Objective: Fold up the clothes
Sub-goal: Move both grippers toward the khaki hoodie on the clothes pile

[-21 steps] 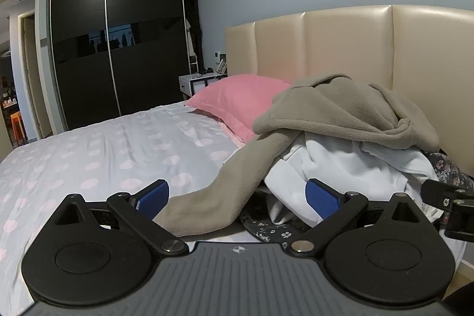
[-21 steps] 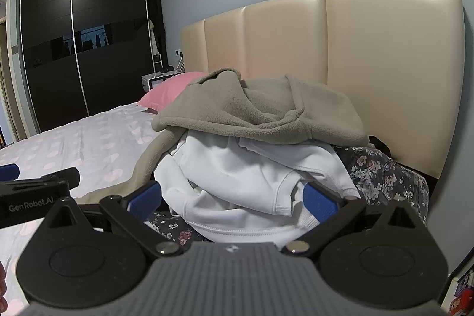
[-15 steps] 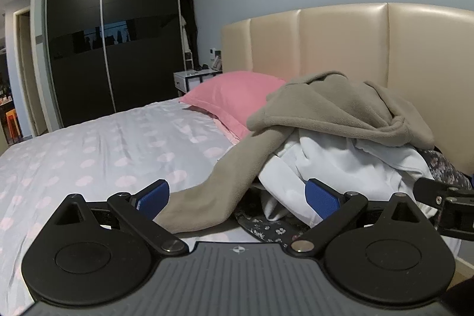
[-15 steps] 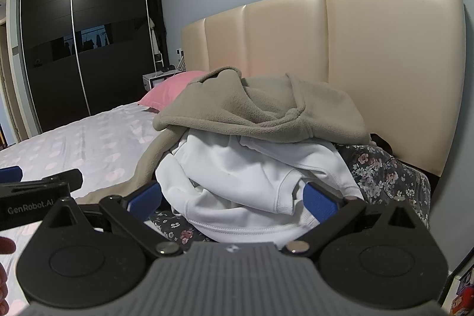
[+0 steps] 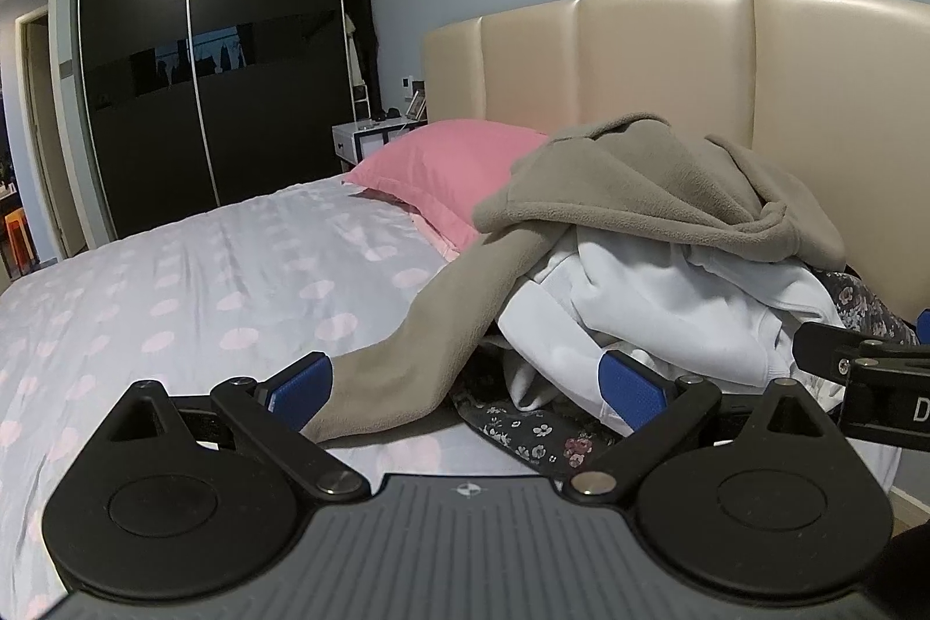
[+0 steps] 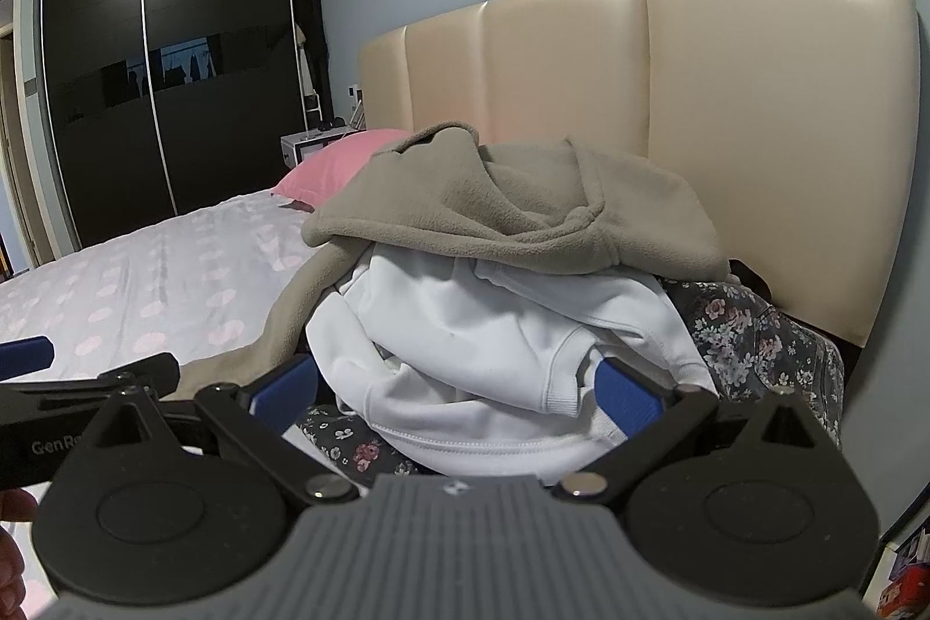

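The left gripper (image 5: 465, 387) is wide open and holds nothing. The right gripper (image 6: 456, 396) is wide open too. Just past the left one's tips lies a tan sleeve (image 5: 418, 364). Ahead of both sits the clothes pile (image 6: 494, 329), tan fleece over white top, by the headboard (image 6: 755, 108).

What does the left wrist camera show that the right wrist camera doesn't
Only the left wrist view shows the taupe fleece's long trailing end lying between the open left gripper fingers, plus an orange stool in the doorway. Only the right wrist view shows the white sweatshirt's ribbed cuff and colourful boxes on the floor. Both show the clothes pile, pink pillow, headboard and dark wardrobe.
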Tool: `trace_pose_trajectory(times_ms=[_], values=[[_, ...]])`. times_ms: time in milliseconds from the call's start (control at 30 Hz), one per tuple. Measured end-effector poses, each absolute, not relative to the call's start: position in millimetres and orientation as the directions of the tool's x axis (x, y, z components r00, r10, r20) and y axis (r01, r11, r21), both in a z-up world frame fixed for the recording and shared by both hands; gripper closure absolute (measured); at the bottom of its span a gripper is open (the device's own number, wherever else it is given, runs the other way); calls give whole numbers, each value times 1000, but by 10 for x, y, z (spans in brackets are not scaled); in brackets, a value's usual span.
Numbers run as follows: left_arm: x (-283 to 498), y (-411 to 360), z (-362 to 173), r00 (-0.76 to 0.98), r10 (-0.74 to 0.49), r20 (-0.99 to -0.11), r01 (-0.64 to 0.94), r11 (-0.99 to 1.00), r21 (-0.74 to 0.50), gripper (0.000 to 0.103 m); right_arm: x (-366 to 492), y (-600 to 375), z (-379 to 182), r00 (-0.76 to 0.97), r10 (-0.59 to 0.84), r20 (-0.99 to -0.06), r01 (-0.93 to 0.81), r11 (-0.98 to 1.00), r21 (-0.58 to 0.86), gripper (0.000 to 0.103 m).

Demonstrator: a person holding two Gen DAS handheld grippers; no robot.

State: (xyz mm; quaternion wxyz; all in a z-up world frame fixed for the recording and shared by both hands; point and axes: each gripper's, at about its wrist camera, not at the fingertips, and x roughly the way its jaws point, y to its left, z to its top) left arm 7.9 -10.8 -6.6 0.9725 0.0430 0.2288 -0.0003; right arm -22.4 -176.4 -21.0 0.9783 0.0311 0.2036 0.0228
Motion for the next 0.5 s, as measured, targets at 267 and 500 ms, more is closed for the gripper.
trace_pose_trajectory(times_ms=[267, 500], values=[[107, -79, -97, 886, 39, -463, 3, 996, 90, 3, -207, -1759, -198, 912, 61, -405, -37, 997, 66, 1], [111, -62, -112, 880, 50, -472, -2, 995, 101, 3, -205, -1762, -183, 911, 64, -407, -42, 997, 63, 1]])
